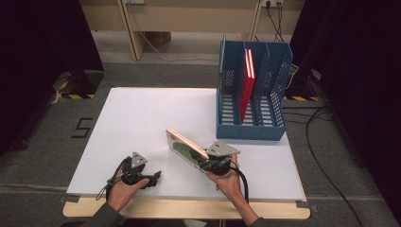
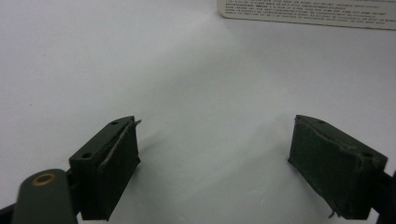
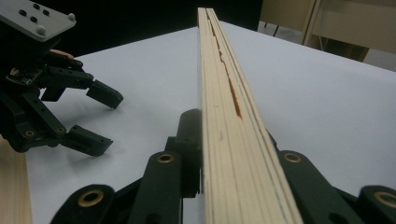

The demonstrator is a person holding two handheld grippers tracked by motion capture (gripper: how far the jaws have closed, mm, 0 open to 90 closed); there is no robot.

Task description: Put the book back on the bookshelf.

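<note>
Counter: white top under both your hands, with a bare wooden edge showing along the near side.
Rack: blue file rack at the far right of the counter, standing upright with its slots open toward you; well apart from your right hand.
Red book: upright in a middle slot of the rack, spine edge up.
Book: the one you are holding, at the near middle of the counter, just left of your right hand. It stands on edge and tilted, page edges up, reaching away from you to the far left.
Right gripper: your jaws are clamped on the near end of the book; in the right gripper view, the page block runs straight out between them.
Left gripper: resting low at the near left of the counter, jaws spread wide with nothing between them, pointing right toward the book.
</note>
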